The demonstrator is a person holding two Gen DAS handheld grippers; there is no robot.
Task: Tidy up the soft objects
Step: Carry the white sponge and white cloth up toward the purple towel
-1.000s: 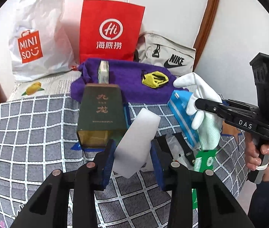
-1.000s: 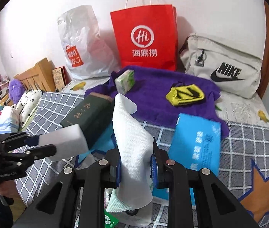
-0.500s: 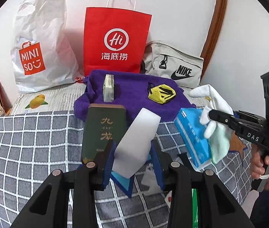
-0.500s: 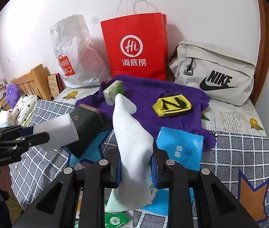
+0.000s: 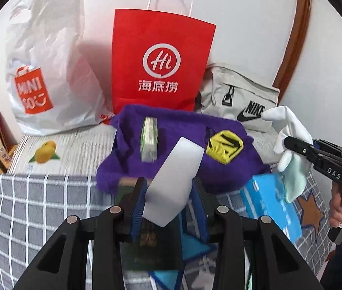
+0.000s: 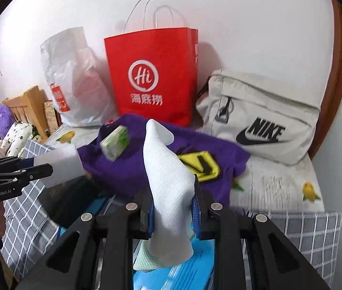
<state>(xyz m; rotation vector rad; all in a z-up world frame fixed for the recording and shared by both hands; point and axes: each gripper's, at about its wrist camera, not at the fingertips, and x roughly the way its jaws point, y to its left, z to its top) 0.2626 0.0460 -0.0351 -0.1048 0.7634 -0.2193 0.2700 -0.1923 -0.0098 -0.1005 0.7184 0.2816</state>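
My left gripper (image 5: pixel 168 201) is shut on a white sponge block (image 5: pixel 174 176) and holds it above the bed, in front of a purple towel (image 5: pixel 185 128). It also shows in the right wrist view (image 6: pixel 43 169) at the left with the sponge (image 6: pixel 61 166). My right gripper (image 6: pixel 172 209) is shut on a white glove (image 6: pixel 168 186) that stands up between its fingers. In the left wrist view the right gripper (image 5: pixel 289 142) and glove (image 5: pixel 288 130) are at the right. On the towel lie a green tissue pack (image 5: pixel 149 140) and a folded yellow-black item (image 5: pixel 224 146).
A red paper bag (image 5: pixel 158 65), a white Miniso plastic bag (image 5: pixel 43 67) and a grey Nike bag (image 5: pixel 240 99) stand against the wall. A dark green box (image 5: pixel 151 246) and a blue pack (image 5: pixel 271 205) lie on the checked bed cover (image 5: pixel 38 207). A wooden bed frame (image 6: pixel 29 106) is at the left.
Both grippers have moved forward and upward toward the purple towel and the bags, still holding the sponge and the glove. The green box now lies under my left gripper.
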